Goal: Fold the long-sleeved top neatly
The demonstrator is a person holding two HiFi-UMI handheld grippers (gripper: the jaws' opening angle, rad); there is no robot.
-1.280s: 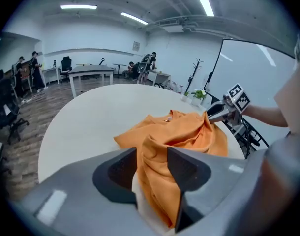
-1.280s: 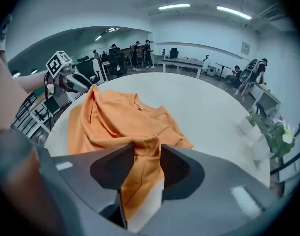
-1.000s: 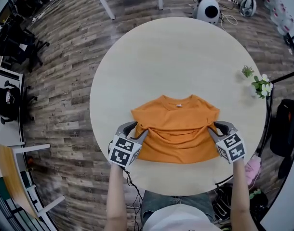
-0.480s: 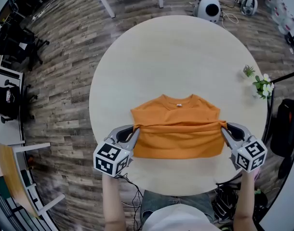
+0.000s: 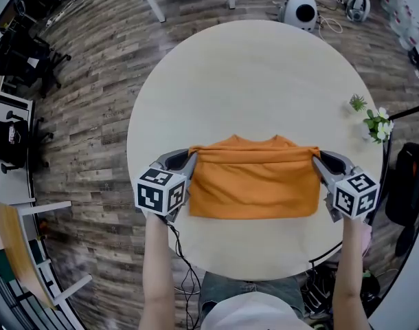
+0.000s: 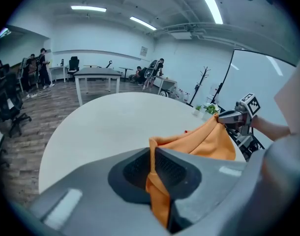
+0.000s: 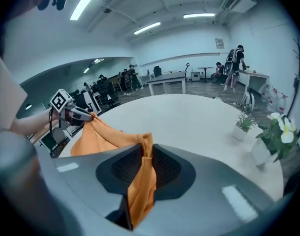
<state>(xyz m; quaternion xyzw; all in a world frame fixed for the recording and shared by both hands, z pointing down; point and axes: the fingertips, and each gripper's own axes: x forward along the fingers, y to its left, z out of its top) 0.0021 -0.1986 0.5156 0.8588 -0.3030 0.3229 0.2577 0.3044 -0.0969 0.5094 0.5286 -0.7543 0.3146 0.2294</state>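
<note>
The orange top (image 5: 254, 184) lies on the near half of the round table (image 5: 251, 81). Its folded edge is stretched taut between the two grippers, and the collar just shows beyond it. The left gripper (image 5: 190, 159) is clamped tight on the fold's left end and the right gripper (image 5: 315, 156) on its right end, with cloth pinched between each pair of jaws. The fabric looks light, soft and limp. It will probably sag or wrinkle unless both corners are held with even tension.
</note>
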